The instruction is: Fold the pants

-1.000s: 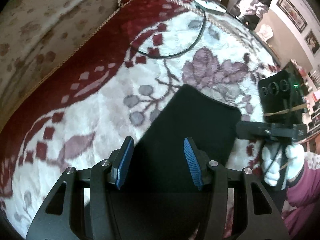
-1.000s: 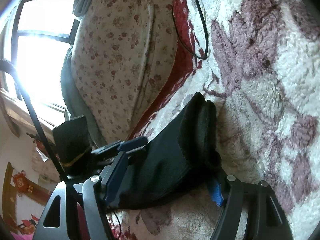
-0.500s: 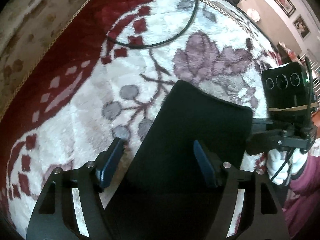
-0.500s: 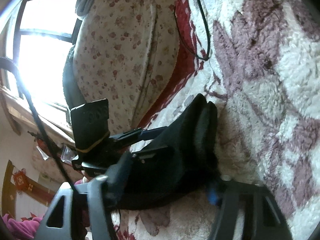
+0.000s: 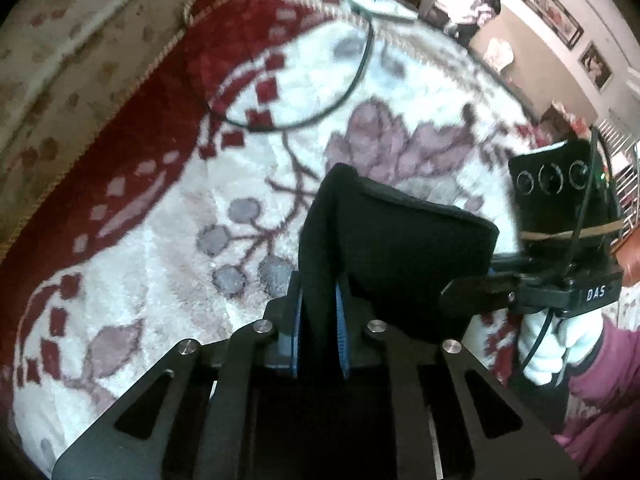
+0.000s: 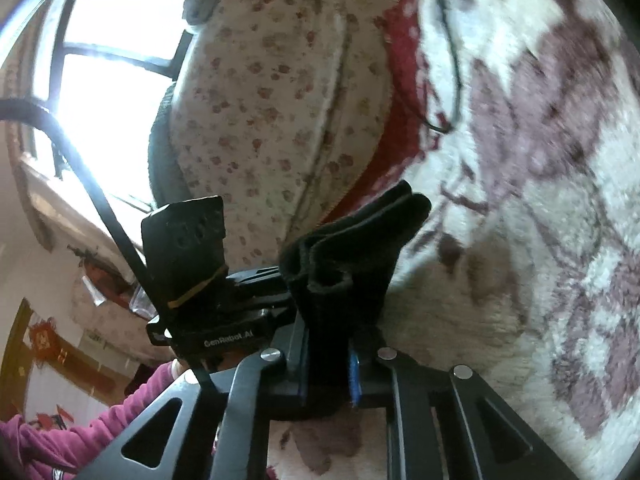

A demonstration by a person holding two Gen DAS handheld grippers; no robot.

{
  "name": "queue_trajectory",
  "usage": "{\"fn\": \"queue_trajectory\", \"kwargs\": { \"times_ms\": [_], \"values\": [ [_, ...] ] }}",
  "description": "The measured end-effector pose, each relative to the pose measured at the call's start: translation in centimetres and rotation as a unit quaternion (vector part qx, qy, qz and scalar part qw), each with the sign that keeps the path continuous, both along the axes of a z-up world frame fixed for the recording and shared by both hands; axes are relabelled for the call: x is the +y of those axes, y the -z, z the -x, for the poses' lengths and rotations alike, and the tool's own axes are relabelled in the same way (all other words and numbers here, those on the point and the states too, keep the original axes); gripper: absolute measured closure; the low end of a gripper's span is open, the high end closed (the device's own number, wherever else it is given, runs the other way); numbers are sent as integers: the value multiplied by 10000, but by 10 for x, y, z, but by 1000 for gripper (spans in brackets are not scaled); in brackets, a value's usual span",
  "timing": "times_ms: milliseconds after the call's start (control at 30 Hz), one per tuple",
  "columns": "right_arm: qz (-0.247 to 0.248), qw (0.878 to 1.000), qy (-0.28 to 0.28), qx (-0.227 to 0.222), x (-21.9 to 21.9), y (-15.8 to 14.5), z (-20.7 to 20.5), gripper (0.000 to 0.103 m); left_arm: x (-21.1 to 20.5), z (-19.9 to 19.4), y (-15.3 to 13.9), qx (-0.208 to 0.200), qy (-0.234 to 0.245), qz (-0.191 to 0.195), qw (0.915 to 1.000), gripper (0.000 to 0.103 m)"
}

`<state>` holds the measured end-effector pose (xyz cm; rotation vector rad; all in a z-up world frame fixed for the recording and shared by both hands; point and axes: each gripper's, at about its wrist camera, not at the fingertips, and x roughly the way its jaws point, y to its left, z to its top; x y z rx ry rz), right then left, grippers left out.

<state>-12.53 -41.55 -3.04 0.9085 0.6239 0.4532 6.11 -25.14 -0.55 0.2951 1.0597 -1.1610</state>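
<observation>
The black pants are folded into a thick bundle on a plush floral blanket. My left gripper is shut on the bundle's left edge, its blue pads pinching the cloth. My right gripper is shut on the bundle's other side, with folded layers sticking up above the fingers. The bundle looks lifted a little off the blanket. In the left wrist view the right gripper shows at the bundle's right edge, held by a white-gloved hand.
A black cable loops on the blanket beyond the pants. A flower-print cushion backs the blanket on the far side. A white flat device lies at the blanket's far end. A window is behind.
Both grippers have closed on the pants, the left on the left edge, the right on the opposite side. The bundle has bunched up and risen slightly.
</observation>
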Motion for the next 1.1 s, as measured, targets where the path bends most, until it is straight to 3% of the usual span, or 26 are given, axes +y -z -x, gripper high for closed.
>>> {"fn": "queue_trajectory", "kwargs": {
  "times_ms": [300, 567, 700, 867, 1100],
  "values": [
    [-55, 9949, -499, -877, 39, -60, 12, 90, 67, 15, -73, -492, -278, 568, 9968, 91],
    [148, 9814, -1547, -1130, 131, -93, -7, 90, 163, 20, -98, -541, -1062, 908, 9887, 94],
    [187, 9751, -1969, -1003, 176, -86, -22, 90, 213, 23, -90, -527, -1511, 942, 9826, 94],
    [315, 9689, -2377, -618, 232, -62, -43, 90, 277, 19, -57, -145, -2240, 985, 9695, 94],
    [866, 9641, -2504, 165, 290, -1, -74, 88, 359, 27, -11, 304, -3503, 800, 9327, 94]
  ]
}}
